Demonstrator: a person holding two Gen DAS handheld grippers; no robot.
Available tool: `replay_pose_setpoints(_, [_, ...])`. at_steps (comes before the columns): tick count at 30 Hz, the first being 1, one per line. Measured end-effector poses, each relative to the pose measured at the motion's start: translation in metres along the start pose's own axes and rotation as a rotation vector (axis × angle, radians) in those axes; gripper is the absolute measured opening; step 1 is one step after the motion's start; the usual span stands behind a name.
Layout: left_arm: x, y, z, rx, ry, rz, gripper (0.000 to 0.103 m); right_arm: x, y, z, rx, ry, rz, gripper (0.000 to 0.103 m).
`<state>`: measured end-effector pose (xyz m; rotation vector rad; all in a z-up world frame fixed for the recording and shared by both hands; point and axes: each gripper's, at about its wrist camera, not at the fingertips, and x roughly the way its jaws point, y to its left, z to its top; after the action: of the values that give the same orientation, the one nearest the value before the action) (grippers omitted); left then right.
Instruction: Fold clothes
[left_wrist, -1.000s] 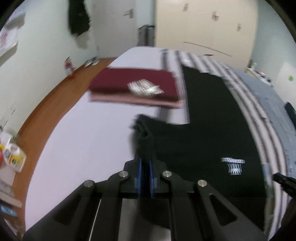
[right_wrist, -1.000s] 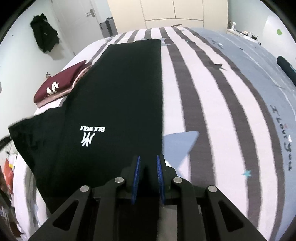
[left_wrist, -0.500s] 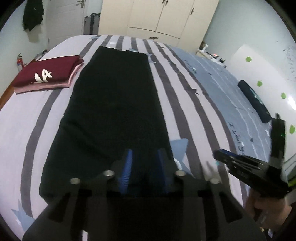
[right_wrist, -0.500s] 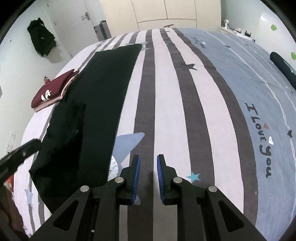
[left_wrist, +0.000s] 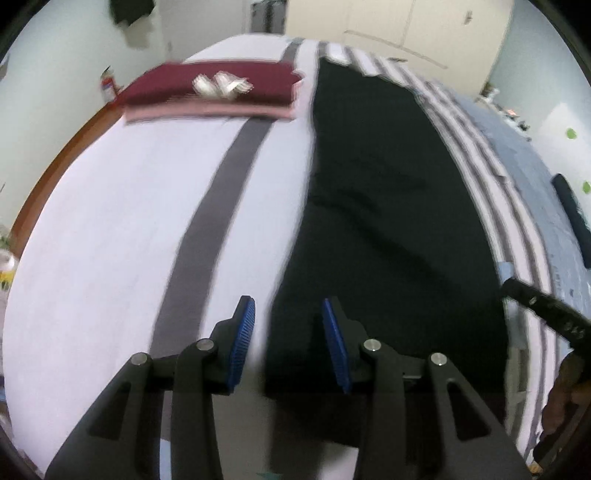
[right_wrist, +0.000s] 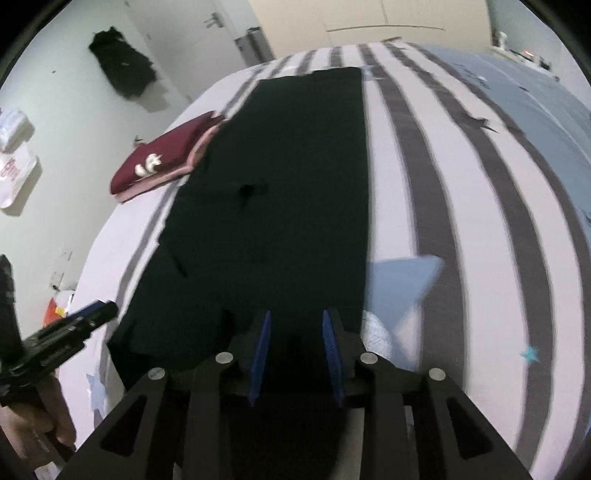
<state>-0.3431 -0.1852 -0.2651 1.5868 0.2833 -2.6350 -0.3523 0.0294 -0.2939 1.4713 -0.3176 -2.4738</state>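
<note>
1. The black garment (right_wrist: 280, 206) lies as a long flat strip on the striped bed (right_wrist: 461, 206), its sides folded in, just beside a folded maroon stack (left_wrist: 210, 92).
2. The left gripper (left_wrist: 288, 332) is spread, empty, over the strip's near left edge.
3. The right gripper (right_wrist: 295, 350) is also spread, empty, over the near hem.
4. Judgement: the cloth is light, limp and prone to sagging; pinch both near corners through all layers, so the strip stays square.
</note>
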Motion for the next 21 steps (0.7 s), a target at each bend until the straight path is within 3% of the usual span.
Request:
replay_pose_setpoints(8, [0.018,0.017,-0.031,-0.026,0.057,-0.029,0.035,0.042,0.027,0.032,-0.028,-0.01,0.011,0.033])
replay_pose_setpoints(12, [0.022,0.023,-0.032,-0.037,0.064,-0.051,0.035,0.064,0.037,0.052,-0.058,-0.026,0.017,0.033])
replay_pose_setpoints(21, [0.025,0.028,-0.028,0.043,0.06,-0.062,0.035,0.109,0.042,0.085,-0.066,-0.034,0.028,0.033])
